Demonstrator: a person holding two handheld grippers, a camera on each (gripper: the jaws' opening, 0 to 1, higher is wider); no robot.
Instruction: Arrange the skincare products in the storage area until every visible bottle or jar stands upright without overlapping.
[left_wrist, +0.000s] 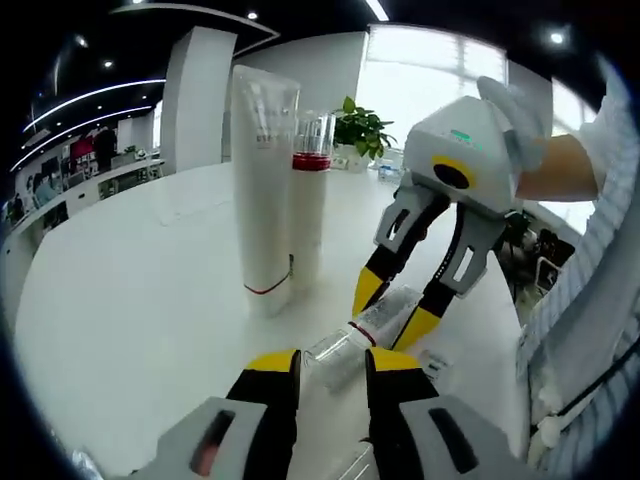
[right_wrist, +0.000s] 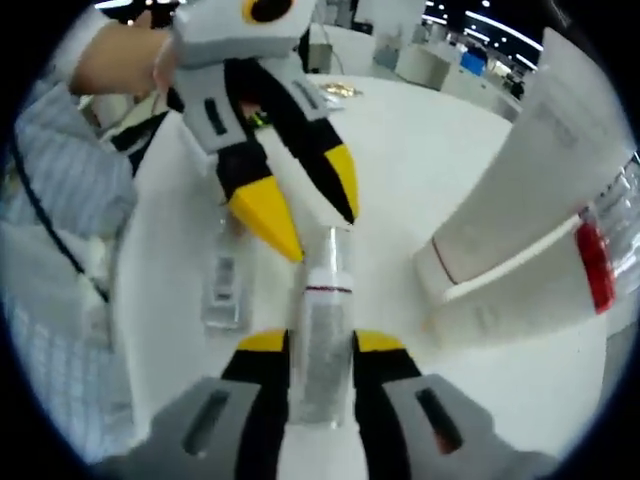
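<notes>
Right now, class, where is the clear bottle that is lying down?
The clear bottle lies flat on the white table, between the right gripper's jaws, with the left gripper at its cap end and the upright white tube nearby.

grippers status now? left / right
Left gripper: open, jaws flanking the lying clear bottle.
Right gripper: jaws around the same bottle; grip cannot be told.

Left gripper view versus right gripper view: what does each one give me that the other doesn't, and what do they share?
Left gripper view alone: a potted plant at the far table edge, and the red-banded bottle's clear cap.

Right gripper view alone: a small clear bottle lying flat beside the person's striped sleeve.

Both: the white tube standing cap-down with the red-banded bottle against it, and the clear bottle lying on the white table between both grippers' fingers.
</notes>
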